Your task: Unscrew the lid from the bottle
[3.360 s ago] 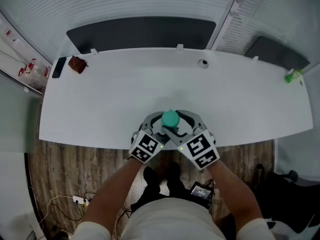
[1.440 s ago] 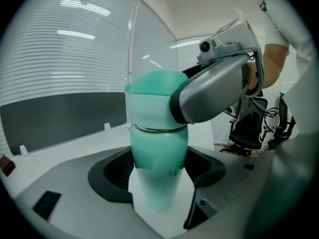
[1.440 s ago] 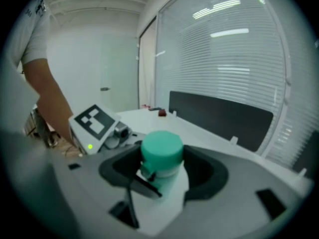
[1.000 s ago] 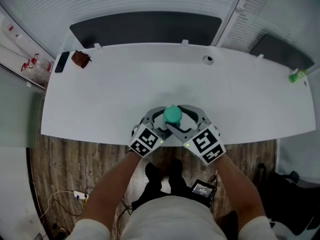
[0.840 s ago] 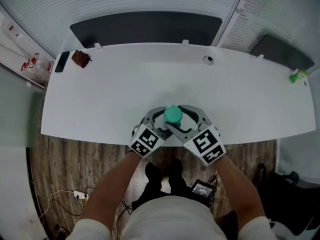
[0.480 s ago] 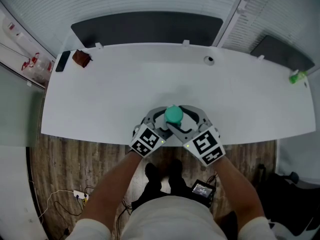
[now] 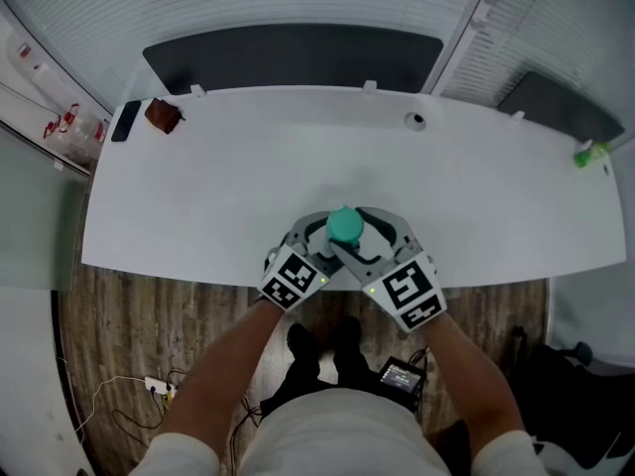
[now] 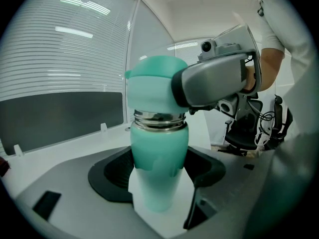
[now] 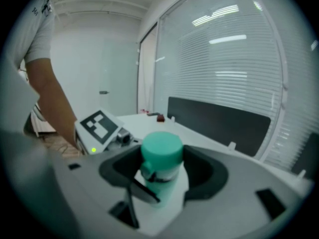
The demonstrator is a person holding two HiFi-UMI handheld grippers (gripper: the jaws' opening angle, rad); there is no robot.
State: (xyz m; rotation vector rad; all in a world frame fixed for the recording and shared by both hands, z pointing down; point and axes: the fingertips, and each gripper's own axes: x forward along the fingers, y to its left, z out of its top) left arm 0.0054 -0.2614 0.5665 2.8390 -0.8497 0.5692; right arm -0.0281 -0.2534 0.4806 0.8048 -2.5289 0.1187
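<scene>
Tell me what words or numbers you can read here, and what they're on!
No text here can be read.
Bottle, lid: plain green, no label shows.
Marker cubes: black-and-white squares only, no letters.
Shirt sleeve: small dark print, too blurred to read.
</scene>
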